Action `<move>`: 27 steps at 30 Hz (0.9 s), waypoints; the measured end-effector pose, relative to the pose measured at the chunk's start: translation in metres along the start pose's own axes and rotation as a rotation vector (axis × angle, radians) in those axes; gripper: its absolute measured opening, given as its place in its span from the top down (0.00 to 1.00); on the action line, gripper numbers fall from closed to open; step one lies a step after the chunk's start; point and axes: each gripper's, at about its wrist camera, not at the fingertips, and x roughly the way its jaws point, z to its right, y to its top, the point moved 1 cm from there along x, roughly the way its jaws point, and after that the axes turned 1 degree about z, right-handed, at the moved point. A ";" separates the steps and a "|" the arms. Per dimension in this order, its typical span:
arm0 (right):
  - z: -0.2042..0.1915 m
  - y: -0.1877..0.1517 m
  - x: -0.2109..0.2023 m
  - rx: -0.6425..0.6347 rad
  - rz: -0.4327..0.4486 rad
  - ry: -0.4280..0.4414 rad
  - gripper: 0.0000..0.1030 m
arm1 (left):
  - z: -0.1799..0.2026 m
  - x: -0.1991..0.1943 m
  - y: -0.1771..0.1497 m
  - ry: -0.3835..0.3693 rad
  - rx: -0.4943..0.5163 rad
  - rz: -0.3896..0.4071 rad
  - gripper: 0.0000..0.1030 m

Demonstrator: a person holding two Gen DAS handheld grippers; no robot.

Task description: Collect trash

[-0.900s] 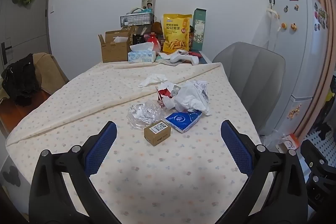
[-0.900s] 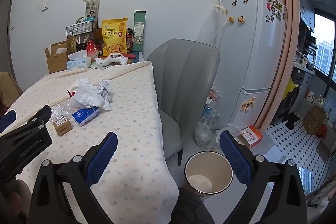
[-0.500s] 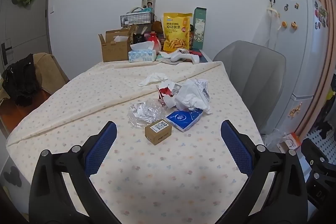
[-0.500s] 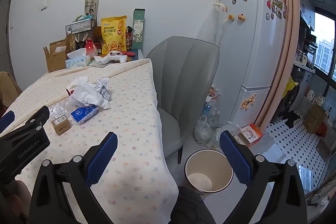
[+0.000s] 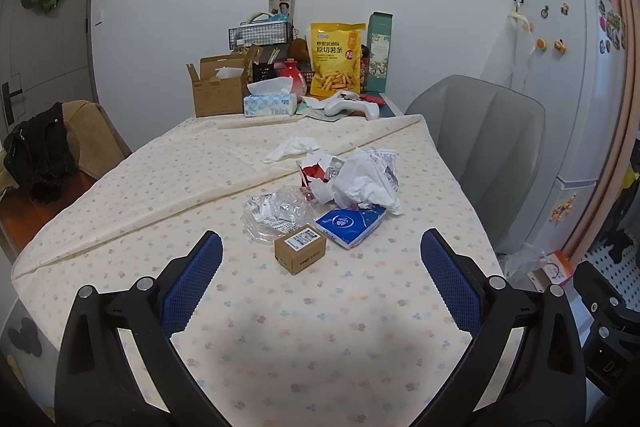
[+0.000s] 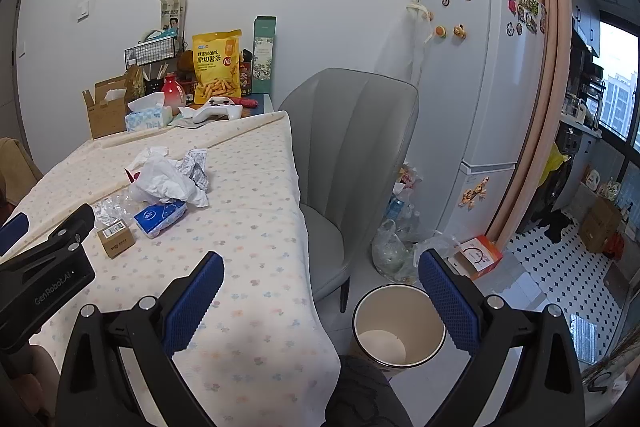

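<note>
A heap of trash lies mid-table: a small brown cardboard box (image 5: 300, 253), a blue tissue packet (image 5: 350, 221), crumpled clear plastic (image 5: 276, 211), white crumpled paper (image 5: 362, 183), a red wrapper (image 5: 314, 174) and a loose tissue (image 5: 292, 149). My left gripper (image 5: 320, 279) is open and empty, just short of the box. My right gripper (image 6: 320, 297) is open and empty over the table's right edge, near a white waste bin (image 6: 398, 331) on the floor. The box (image 6: 116, 237) and packet (image 6: 160, 217) show in the right wrist view too.
A grey chair (image 6: 356, 155) stands by the table's right side, a white fridge (image 6: 480, 107) behind it. Snack bag (image 5: 338, 59), tissue box (image 5: 270, 103), open carton (image 5: 218, 89) and game controller (image 5: 352, 105) sit at the far end. Plastic bags (image 6: 394, 251) lie on the floor.
Both grippers have drifted slightly toward the table; the trash heap sits a little nearer in both views. Both jaws stay open and empty.
</note>
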 end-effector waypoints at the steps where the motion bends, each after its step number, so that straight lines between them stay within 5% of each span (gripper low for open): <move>1: 0.000 0.000 0.000 0.000 0.002 0.000 0.07 | 0.000 0.000 0.000 0.000 0.001 0.000 0.04; 27: 0.009 0.004 0.000 0.029 0.018 0.015 0.07 | 0.002 -0.003 0.002 0.004 0.001 0.010 0.04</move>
